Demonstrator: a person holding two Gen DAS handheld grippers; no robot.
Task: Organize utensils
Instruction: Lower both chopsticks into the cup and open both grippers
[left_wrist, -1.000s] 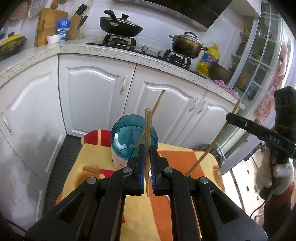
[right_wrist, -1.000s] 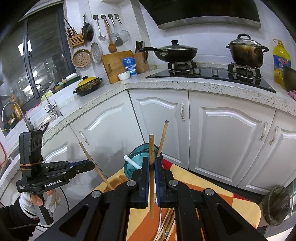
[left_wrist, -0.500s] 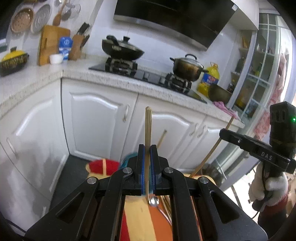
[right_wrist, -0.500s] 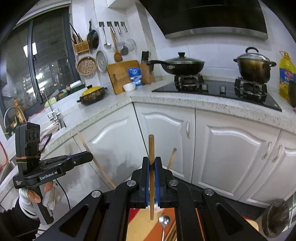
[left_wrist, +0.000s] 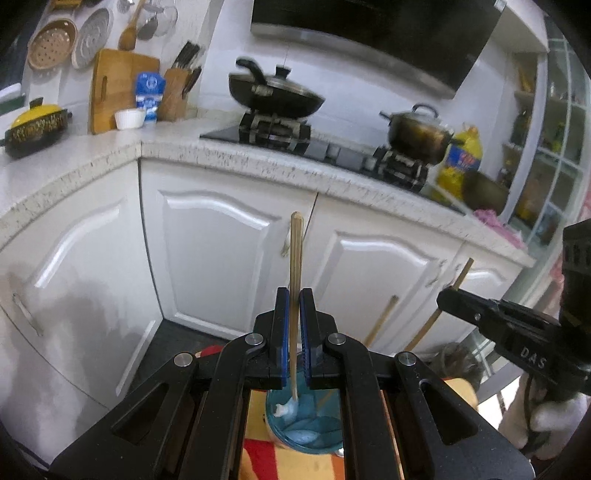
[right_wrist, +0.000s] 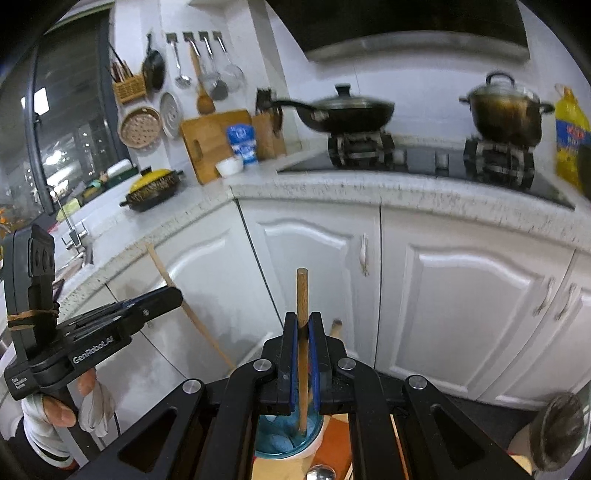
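My left gripper (left_wrist: 294, 295) is shut on a pale bamboo chopstick (left_wrist: 296, 254) held upright. Its lower end hangs in the mouth of a blue translucent cup (left_wrist: 314, 432). The cup stands on a striped yellow and orange cloth (left_wrist: 291, 463). Another chopstick (left_wrist: 381, 319) leans in the cup. My right gripper (right_wrist: 302, 321) is shut on a brown wooden chopstick (right_wrist: 301, 291), whose lower end dips into the cup (right_wrist: 280, 439). Each view shows the other gripper from the side, the right gripper (left_wrist: 445, 300) and the left gripper (right_wrist: 176, 295).
White cabinet doors (left_wrist: 221, 258) and a speckled counter (left_wrist: 166, 151) stand close behind the cup. A wok (left_wrist: 273, 94) and a pot (left_wrist: 419, 131) sit on the stove. A metal spoon (right_wrist: 319, 473) lies on the cloth. A gloved hand (right_wrist: 55, 410) holds the left gripper.
Both grippers have moved towards the cup with their chopsticks. The cup, ahead of the fingers a second ago, now lies right under them, with both chopstick ends at its mouth.
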